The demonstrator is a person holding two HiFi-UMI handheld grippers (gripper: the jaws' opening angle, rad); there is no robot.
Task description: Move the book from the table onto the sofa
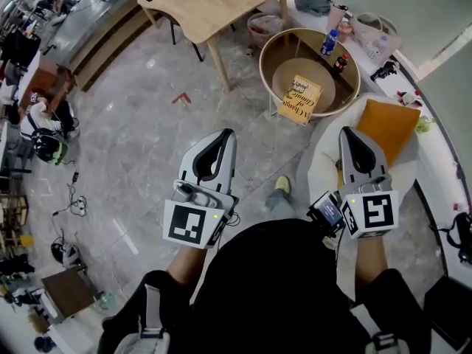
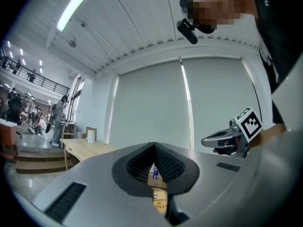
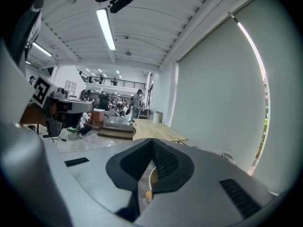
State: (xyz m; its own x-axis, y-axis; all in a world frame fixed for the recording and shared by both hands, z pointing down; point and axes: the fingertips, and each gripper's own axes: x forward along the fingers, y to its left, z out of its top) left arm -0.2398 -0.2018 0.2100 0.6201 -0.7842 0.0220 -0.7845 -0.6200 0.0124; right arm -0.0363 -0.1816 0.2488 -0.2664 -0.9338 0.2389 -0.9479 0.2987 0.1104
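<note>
I hold a hand-held gripper in each hand, out in front of me, side by side and well apart. My left hand-held gripper is pinched shut. Its two black pads meet at the tip and there is nothing in it. My right hand-held gripper is pinched shut too, and it holds nothing.

The book is yellow with dark letters on the front. It lies flat on the round worktop, on the side near me. This worktop has a raised wooden rim all the way round. The book is up ahead of my two grippers, and neither one touches it. In the left gripper view I can see a little bit of the book through the thin slit under the closed pads.

Two bottles stand on the round worktop behind the book. One is a bottle with a blue cap. The other is a dark bottle with a red cap.

The sofa is white and sits just to the right of the round worktop. An orange cushion lies on it. In the head view my right gripper is over the sofa.

A big wooden table stands farther away, on the shiny grey floor.
</note>
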